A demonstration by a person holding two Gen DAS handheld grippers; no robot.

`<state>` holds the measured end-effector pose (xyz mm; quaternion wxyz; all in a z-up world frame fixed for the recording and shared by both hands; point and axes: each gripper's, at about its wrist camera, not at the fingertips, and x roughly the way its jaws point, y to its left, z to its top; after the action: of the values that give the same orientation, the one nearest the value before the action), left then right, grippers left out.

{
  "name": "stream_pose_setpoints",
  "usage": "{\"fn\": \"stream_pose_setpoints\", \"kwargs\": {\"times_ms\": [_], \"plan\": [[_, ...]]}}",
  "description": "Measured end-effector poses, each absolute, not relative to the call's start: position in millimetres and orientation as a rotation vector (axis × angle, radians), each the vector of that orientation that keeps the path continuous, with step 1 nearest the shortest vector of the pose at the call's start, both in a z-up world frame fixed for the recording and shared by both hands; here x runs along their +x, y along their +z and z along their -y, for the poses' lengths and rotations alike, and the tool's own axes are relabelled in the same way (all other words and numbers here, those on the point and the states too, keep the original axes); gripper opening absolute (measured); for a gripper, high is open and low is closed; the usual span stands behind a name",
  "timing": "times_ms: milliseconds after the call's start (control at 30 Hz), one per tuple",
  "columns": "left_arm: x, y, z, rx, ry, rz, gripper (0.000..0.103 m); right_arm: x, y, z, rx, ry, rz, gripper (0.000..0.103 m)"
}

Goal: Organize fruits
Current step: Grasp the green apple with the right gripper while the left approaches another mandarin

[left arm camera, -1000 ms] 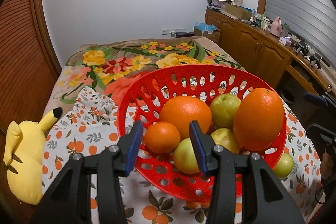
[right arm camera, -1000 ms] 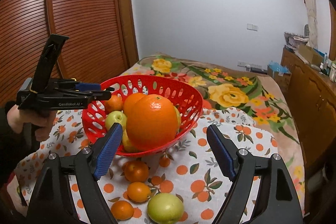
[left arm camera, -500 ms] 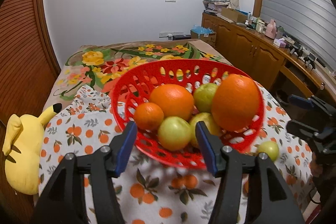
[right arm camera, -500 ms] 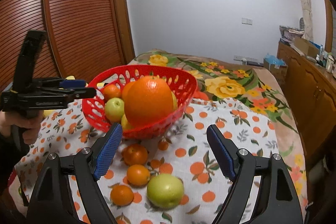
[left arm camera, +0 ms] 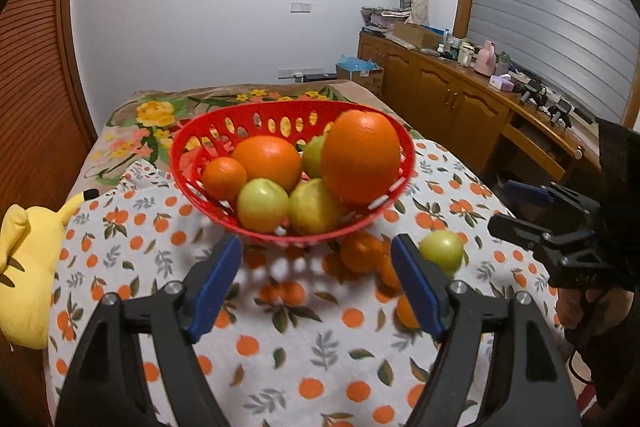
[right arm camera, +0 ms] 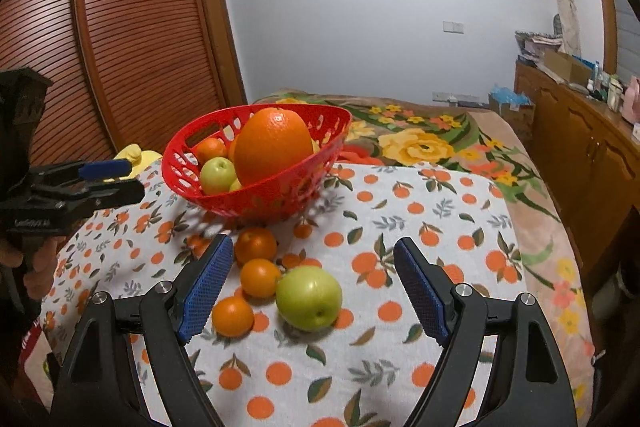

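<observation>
Bed (right arm camera: 532, 227) under an orange-print cloth (right arm camera: 420, 227) carries a red basket (right arm camera: 256, 203) whose fruit partly hide one another. Left tool (left arm camera: 316, 279) is opening, empty; right tool (right arm camera: 314, 287) gapes over a green apple (right arm camera: 309, 297).

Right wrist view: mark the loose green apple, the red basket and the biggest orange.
green apple (right arm camera: 309, 297), right wrist view, middle of its skin.
red basket (right arm camera: 256, 201), right wrist view, front wall.
biggest orange (right arm camera: 273, 146), right wrist view, centre.

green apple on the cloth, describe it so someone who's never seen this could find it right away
Start at the red basket on the orange-print cloth. In front of it four loose fruits lie on the cloth. The green apple is the biggest and the only green one, beside three small oranges.
</observation>
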<state>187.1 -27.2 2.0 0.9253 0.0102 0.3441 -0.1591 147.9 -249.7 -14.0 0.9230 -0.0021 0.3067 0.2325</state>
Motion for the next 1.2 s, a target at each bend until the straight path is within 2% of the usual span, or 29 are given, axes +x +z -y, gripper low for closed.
{"fn": "stream_pose_setpoints", "kwargs": {"times_ms": [367, 700, 1200], "plan": [[158.6, -24.1, 55.1, 0.035, -0.341, -0.736, 0.077, 140.5, -32.0, 254.3, 0.003, 0.477, -0.675, 0.084], [157.2, -51.8, 68.9, 0.048, -0.339, -0.786, 0.077, 161.8, -59.1, 244.2, -0.014, 0.501, -0.769, 0.064], [158.3, -64.9, 66.3, 0.043, -0.341, -0.814, 0.077, 184.6, -81.5, 225.0, -0.014, 0.540, -0.888, 0.063]]}}
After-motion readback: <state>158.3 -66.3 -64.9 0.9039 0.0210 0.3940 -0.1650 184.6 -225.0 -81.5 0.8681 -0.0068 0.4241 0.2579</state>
